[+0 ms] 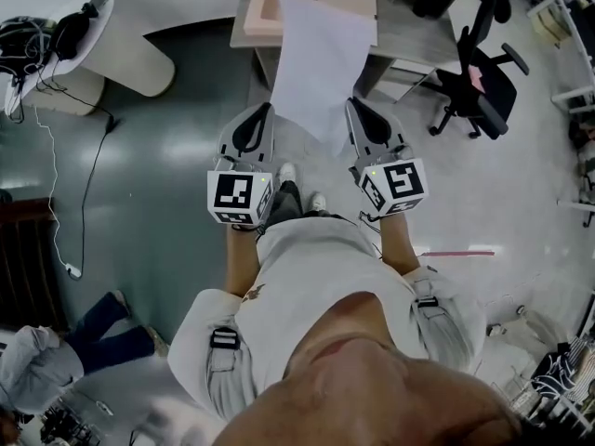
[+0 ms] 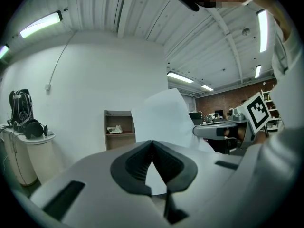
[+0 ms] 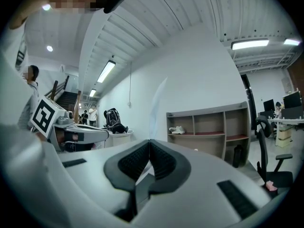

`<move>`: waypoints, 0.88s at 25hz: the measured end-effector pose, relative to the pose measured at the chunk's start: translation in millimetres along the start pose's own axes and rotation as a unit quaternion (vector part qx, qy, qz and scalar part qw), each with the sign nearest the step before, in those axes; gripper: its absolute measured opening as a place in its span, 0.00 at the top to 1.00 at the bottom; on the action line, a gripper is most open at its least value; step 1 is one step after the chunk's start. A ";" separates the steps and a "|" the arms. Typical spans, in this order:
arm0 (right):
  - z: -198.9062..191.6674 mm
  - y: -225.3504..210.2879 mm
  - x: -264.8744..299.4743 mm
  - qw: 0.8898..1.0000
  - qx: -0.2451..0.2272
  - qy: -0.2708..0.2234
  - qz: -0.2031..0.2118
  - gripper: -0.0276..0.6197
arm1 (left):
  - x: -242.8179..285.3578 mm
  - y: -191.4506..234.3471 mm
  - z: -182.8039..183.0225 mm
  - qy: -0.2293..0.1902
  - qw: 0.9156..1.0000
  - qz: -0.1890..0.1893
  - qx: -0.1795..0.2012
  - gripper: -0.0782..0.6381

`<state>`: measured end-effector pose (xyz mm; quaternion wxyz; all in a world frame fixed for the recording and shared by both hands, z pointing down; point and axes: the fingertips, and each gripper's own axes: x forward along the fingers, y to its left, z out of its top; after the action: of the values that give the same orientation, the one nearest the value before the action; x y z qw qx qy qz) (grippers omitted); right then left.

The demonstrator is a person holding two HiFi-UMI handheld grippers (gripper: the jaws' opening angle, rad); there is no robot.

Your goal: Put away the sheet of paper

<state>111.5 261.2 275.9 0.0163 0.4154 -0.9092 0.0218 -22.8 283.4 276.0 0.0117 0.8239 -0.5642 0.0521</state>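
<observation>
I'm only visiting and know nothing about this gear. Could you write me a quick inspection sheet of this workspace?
Surface: no worktable under the grippers, only floor; a shelf unit stands ahead.
Job's things: sheet of paper, held in the air between the grippers.
Clutter: crumpled white item on a shelf; backpack on a round white stand.
Grippers: left gripper and right gripper, both shut on the paper's edges.
Cables: white cable and black cable trailing over the floor.
Surroundings: office chair; another person low at left.
</observation>
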 end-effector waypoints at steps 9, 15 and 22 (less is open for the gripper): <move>-7.2 -17.7 44.7 1.000 -0.008 0.010 -0.017 0.92 | 44.3 28.0 -0.6 -0.010 1.000 -0.023 0.001 0.86; -5.6 -28.1 86.8 0.999 -0.011 0.019 -0.037 0.92 | 78.5 62.6 -2.2 -0.008 0.999 -0.043 -0.007 0.86; -8.3 -30.9 125.8 0.998 -0.015 0.030 -0.056 0.93 | 102.8 97.6 -5.5 -0.010 0.998 -0.063 -0.013 0.86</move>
<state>52.6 146.5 291.1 0.0506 0.4645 -0.8839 0.0196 -77.3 153.0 287.8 0.0201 0.8579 -0.5121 0.0359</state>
